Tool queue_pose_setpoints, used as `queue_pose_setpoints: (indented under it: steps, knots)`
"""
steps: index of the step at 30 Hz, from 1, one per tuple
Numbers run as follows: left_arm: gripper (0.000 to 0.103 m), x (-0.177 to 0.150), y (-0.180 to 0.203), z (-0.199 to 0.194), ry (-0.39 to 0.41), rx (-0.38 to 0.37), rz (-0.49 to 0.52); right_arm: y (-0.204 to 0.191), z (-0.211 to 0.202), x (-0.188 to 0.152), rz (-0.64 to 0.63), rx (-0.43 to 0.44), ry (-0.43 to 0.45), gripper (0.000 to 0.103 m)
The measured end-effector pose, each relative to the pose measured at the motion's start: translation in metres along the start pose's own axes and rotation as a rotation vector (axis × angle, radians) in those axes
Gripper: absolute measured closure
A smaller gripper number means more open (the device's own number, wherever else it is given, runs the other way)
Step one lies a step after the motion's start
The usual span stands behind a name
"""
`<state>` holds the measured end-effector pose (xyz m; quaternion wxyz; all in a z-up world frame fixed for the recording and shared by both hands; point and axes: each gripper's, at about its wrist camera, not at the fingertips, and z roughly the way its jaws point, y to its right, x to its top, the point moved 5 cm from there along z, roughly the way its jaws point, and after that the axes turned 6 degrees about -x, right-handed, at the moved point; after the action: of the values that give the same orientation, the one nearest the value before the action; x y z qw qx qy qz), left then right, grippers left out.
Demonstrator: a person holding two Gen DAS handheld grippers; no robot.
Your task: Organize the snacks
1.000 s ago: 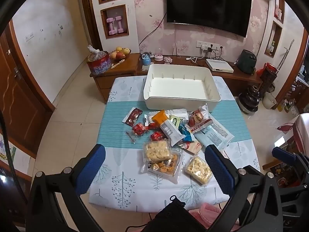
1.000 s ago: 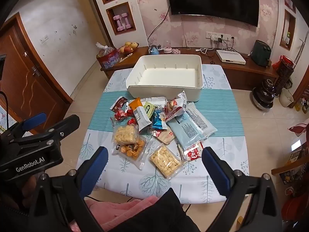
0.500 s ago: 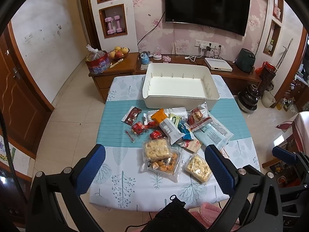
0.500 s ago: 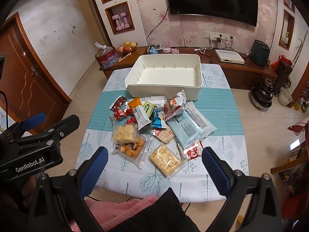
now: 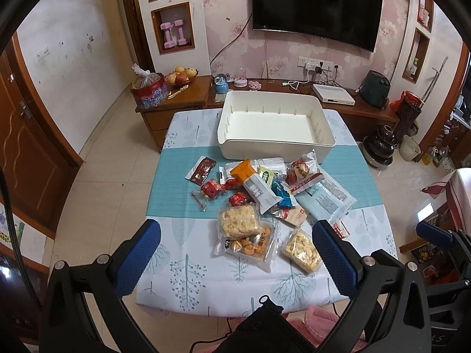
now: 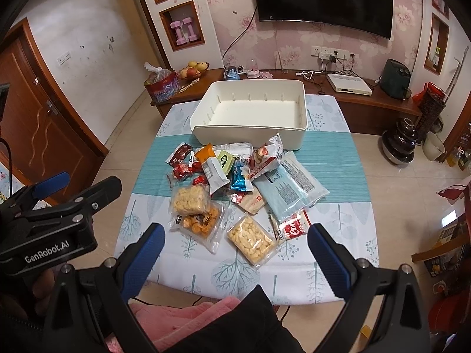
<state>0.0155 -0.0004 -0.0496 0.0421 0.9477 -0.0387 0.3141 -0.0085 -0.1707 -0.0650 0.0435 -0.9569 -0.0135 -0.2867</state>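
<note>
A pile of several snack packets lies mid-table, also in the right wrist view: clear packs of yellow puffs, a pale blue bag, small red packets. An empty white bin stands behind the pile, also seen from the right. My left gripper is open and empty, held above the table's near edge. My right gripper is open and empty, likewise high over the near edge. The left gripper's body shows at the left of the right wrist view.
The table has a leaf-print cloth with a teal runner. A wooden cabinet behind it holds a fruit bowl and a red tin. A TV hangs on the wall. Tiled floor surrounds the table. Pink cloth lies below the near edge.
Both grippers have drifted very slightly; the view barely shifts. Nothing on the table has moved.
</note>
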Motion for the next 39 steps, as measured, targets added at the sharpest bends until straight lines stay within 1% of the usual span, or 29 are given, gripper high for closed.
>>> queue_pose_setpoints:
  steps: [3,5,7,10,12,18,23,25,29,34,39]
  knots:
    - [0.001,-0.002,0.0,0.003,-0.01,-0.007,-0.005,-0.002,-0.002,0.002,0.001,-0.001,0.0,0.005]
    - [0.001,-0.004,-0.001,0.005,-0.018,-0.007,-0.016,0.004,0.006,-0.002,0.004,0.003,0.0,0.005]
    - [0.001,-0.005,-0.002,0.007,-0.028,-0.004,-0.028,0.004,0.002,-0.006,0.009,0.011,0.001,0.005]
    - [0.001,-0.009,-0.002,0.009,-0.046,-0.003,-0.039,0.006,0.006,-0.009,0.014,0.024,-0.012,0.005]
    - [0.001,-0.007,-0.001,0.009,-0.055,-0.003,-0.045,0.006,0.009,-0.006,0.014,0.032,-0.019,0.005]
    - [0.001,-0.006,-0.008,0.016,-0.11,0.008,-0.099,0.014,0.013,-0.005,0.029,0.093,-0.034,0.005]
    - [0.001,-0.006,-0.009,0.021,-0.132,0.017,-0.138,0.019,0.018,-0.001,0.031,0.144,-0.033,0.005]
    - [0.001,-0.005,-0.007,0.022,-0.138,0.018,-0.145,0.023,0.019,0.001,0.032,0.162,-0.024,0.005]
    - [0.001,-0.005,-0.003,0.028,-0.145,-0.012,-0.172,0.034,0.02,0.007,0.036,0.194,0.023,0.005]
    - [0.001,-0.007,0.0,0.039,-0.169,-0.035,-0.188,0.049,0.026,0.013,0.022,0.182,0.078,0.005]
    - [0.001,-0.01,-0.001,0.059,-0.219,-0.069,-0.191,0.057,0.036,0.013,0.005,0.196,0.101,0.005]
